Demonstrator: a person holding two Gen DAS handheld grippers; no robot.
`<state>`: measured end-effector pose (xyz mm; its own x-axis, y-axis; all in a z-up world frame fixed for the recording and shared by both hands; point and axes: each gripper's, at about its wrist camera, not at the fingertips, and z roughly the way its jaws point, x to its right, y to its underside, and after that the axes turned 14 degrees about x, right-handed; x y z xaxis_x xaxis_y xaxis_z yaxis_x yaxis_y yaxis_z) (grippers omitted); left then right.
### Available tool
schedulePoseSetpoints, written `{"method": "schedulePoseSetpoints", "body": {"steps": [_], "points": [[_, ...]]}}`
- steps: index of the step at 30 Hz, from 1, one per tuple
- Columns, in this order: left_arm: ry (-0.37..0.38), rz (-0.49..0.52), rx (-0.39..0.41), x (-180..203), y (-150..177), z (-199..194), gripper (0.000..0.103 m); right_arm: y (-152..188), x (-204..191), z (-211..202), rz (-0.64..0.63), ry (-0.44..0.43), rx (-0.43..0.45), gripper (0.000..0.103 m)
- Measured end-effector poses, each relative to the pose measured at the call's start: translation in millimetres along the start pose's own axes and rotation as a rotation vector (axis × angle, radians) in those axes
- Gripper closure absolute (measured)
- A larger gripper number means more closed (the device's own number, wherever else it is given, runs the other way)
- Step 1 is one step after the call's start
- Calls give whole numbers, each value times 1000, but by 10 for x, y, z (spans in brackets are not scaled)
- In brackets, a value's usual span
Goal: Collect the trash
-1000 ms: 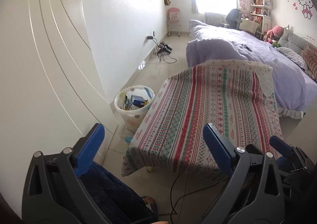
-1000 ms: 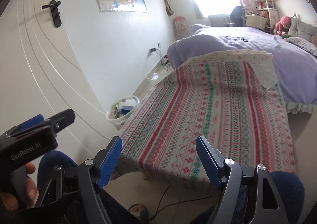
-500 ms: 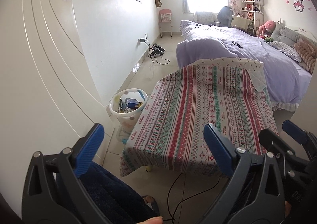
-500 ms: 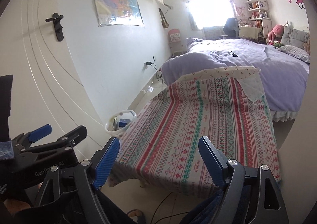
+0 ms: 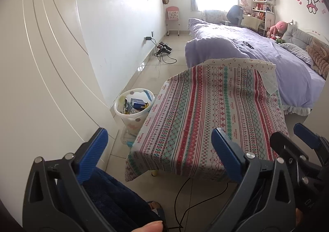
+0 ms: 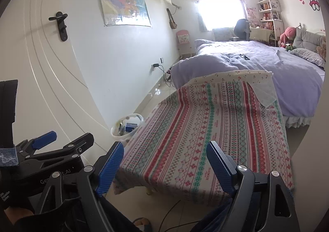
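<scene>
The left black gripper with ribbed blue finger pads (image 5: 158,151) hangs with its jaws spread wide and nothing between them, and the right black gripper with the same blue pads (image 6: 164,168) is likewise released and bare. Both hover short of the near edge of the low table draped in a red, green and white patterned cloth (image 5: 207,117), and the two tools sit side by side, near each other. Off the table's left edge, standing on the pale tiled floor (image 5: 164,71) and just beside the cloth's hanging hem, is the round white plastic waste bin (image 5: 134,106), with the collected trash, blue and yellow wrappers and boxes (image 5: 136,104), lying inside it. Beyond the table's far edge lies the bed with a lilac quilt (image 5: 246,53).
</scene>
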<state>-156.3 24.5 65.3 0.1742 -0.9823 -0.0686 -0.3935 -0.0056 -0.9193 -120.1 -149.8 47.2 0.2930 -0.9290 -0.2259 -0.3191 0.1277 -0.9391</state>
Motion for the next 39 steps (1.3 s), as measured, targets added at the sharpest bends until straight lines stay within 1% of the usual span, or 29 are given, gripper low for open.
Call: {"method": "schedulePoseSetpoints", "body": {"steps": [17, 23, 34, 39], "points": [[22, 9, -22, 26, 34, 60, 3, 15, 29, 46, 33, 1, -11, 19], [18, 9, -39, 25, 52, 92, 3, 36, 56, 62, 53, 12, -16, 19], [9, -5, -36, -18, 56, 93, 3, 57, 46, 92, 54, 14, -21, 18], [15, -6, -42, -8, 70, 108, 3, 69, 33, 110, 52, 12, -24, 18]]}}
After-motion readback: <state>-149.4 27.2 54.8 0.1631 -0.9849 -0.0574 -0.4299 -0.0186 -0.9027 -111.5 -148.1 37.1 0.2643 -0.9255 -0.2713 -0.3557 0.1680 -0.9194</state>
